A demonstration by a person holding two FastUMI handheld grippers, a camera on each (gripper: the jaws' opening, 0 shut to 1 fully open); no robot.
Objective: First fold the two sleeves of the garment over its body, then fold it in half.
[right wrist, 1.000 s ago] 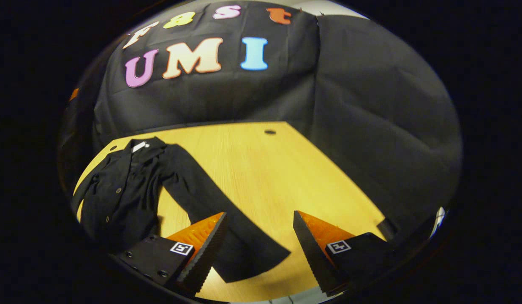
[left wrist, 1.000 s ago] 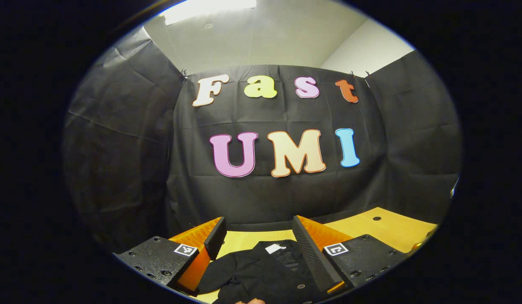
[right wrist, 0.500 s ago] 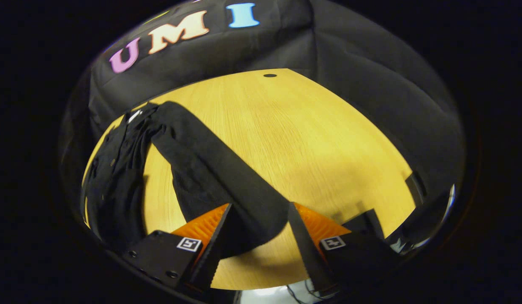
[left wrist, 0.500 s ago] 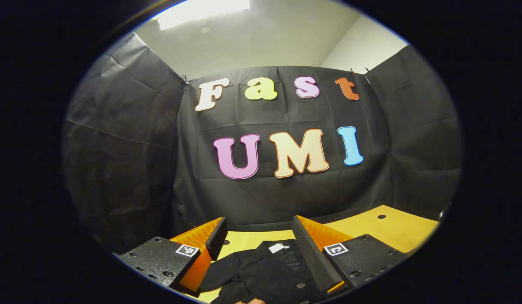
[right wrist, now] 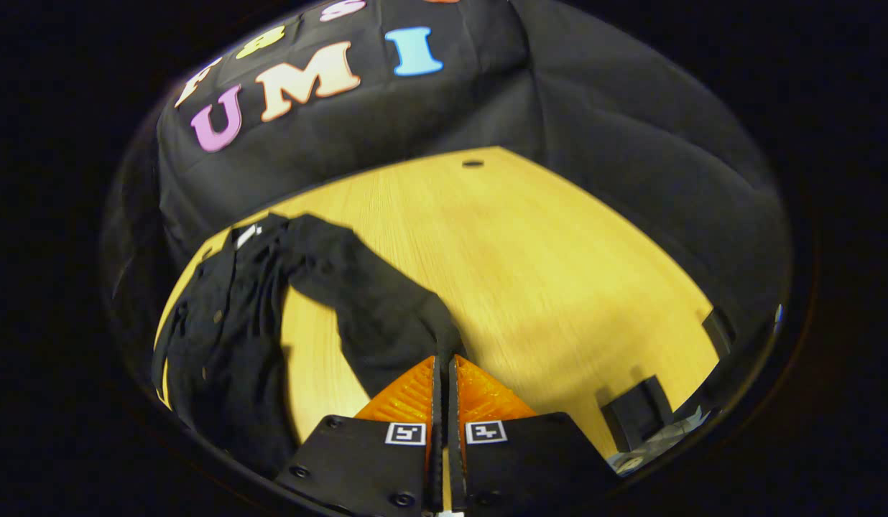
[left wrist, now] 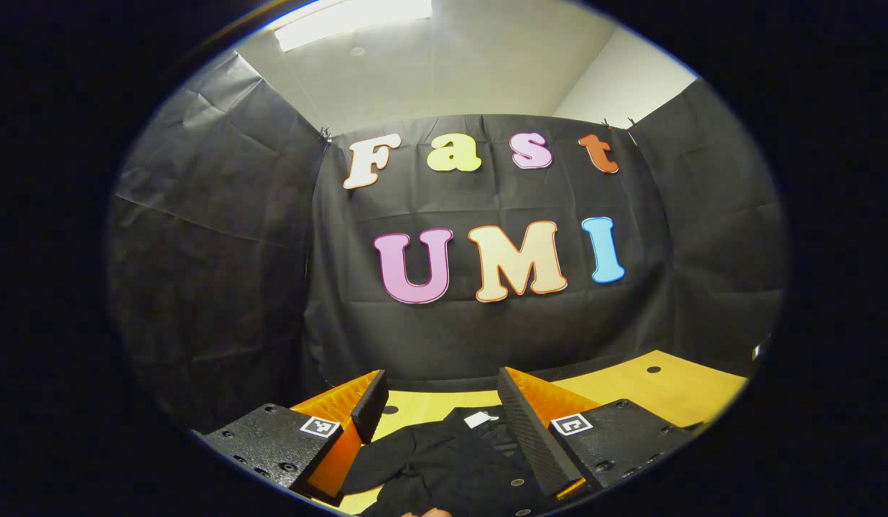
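Booth: black cloth walls, pale ceiling with a light panel at the top of the left gripper view, light wooden table (right wrist: 530, 251) with a small dark hole near its far edge.

Right gripper (right wrist: 444, 377), bottom centre of the right gripper view: fingers brought together with just a thin slit between them, pinching the cuff end of the shirt's sleeve (right wrist: 372, 301). The sleeve runs from the fingertips up and left across the table to the shoulder, bunched and creased near the grip. The rest of the black button-front shirt (right wrist: 214, 337) lies flat at the left of the frame, collar toward the far wall, small buttons visible down the front. White tag at the neckline (right wrist: 247, 235); too small to read. A dark block sits at the table edge, lower right (right wrist: 634, 413).

Left gripper (left wrist: 438, 398), bottom of the left gripper view: fingers wide apart, gripping nothing, held over the shirt (left wrist: 451, 467). The collar and white neck tag (left wrist: 480, 419) show between the fingers, with buttons lower down. Can't tell whether the fingers touch the fabric.

Square black-and-white markers on both grippers' finger mounts; patterns only, no text. No containers.
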